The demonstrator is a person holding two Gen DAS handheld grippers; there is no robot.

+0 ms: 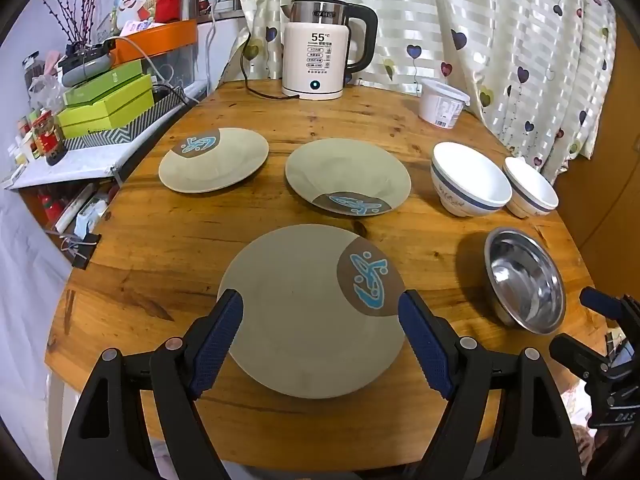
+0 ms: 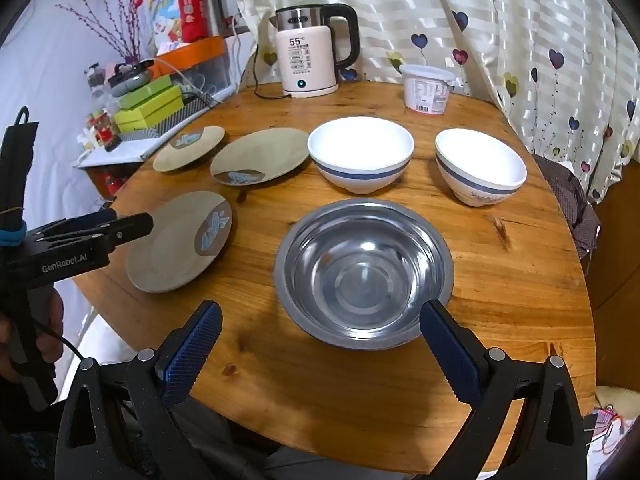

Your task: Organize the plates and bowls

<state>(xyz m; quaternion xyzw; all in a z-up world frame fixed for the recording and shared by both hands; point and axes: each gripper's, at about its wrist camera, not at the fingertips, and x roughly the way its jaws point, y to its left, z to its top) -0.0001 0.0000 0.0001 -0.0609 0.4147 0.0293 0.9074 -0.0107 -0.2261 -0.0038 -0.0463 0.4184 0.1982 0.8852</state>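
Nothing stacked yet, so this reads as the opening approach. Left tongs (image 1: 320, 320) spread wide, fingers either side of the nearest plate (image 1: 308, 312), holding nothing. Right tongs (image 2: 320, 328) also spread and empty, lined up on the steel bowl (image 2: 364, 272) near-centre on the worktop (image 2: 520, 280). Further back: two more plates (image 1: 214, 160) (image 1: 348, 176) on the left, two white bowls (image 2: 360, 152) (image 2: 480, 166) on the right, all apart. Next move likely needs a rim pinch, since a flat plate gives little edge to grip.

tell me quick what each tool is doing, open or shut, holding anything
Left tool: open, holding nothing, fingers either side of the near plate.
Right tool: open, holding nothing, in front of the steel bowl.
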